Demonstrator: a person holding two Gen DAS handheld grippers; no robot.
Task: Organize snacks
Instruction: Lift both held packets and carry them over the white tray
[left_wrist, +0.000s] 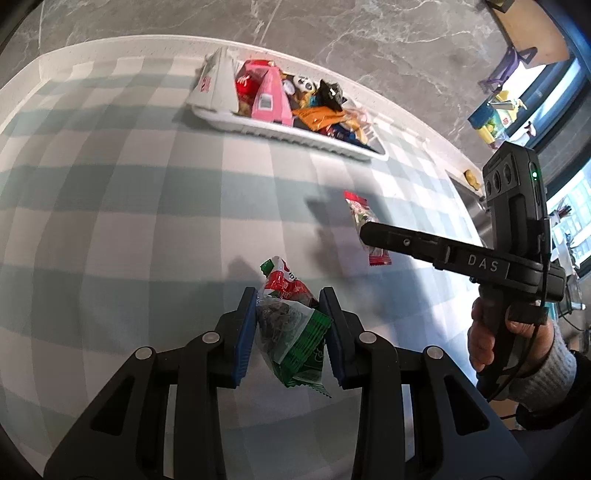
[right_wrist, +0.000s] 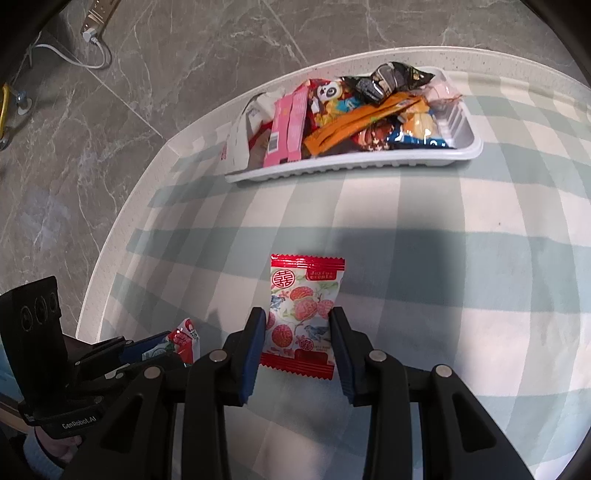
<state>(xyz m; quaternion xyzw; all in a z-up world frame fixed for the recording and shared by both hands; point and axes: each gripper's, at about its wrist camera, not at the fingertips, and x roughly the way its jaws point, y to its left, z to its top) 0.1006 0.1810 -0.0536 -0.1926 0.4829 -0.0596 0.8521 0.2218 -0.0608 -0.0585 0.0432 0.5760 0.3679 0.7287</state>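
Above the checked bench, the left tongs clench a green-red snack packet; the right tongs grip a red-bordered candy packet.

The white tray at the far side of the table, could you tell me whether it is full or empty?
Full: the white tray is heaped with snack packets, including a pink box and an orange packet, some rising above its rim.

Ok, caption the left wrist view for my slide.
Left gripper grips a green-red snack packet above the checked tablecloth, snack tray beyond.

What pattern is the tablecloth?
Pale green and white checks on the tablecloth; right wrist view shows it best.
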